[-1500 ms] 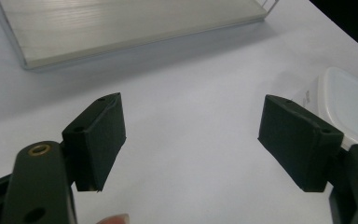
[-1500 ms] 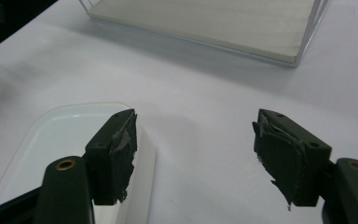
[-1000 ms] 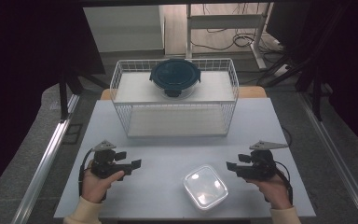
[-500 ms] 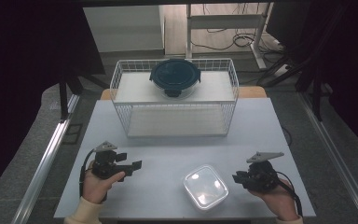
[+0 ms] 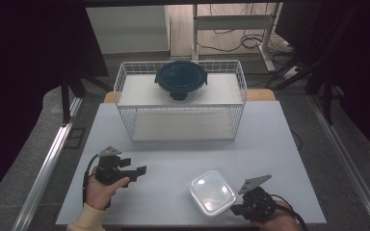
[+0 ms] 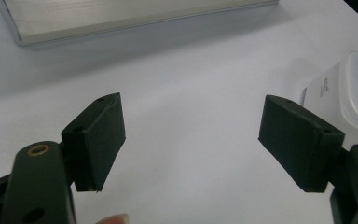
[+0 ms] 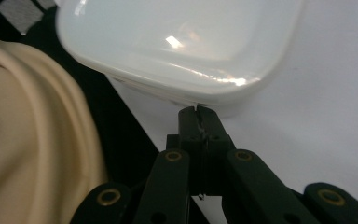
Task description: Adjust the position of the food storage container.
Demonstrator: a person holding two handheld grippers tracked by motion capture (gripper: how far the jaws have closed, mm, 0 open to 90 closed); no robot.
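On the white table [image 5: 173,159], a wire basket [image 5: 180,103] holding a dark-lidded bowl [image 5: 180,79] is seen at the far side. The translucent container [image 5: 212,192] is set near the table's front edge. The right gripper [image 7: 197,112], its jaws just closed and pressed together, is placed at the container's rim; whether the rim is pinched cannot be told. The left gripper [image 6: 191,140] is held with jaws spread, left of the container.

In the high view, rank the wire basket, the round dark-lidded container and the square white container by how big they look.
1. Wire basket, largest by far.
2. and 3. Round container and square container look much alike; the square one sits nearer the camera, so no ranking between them.
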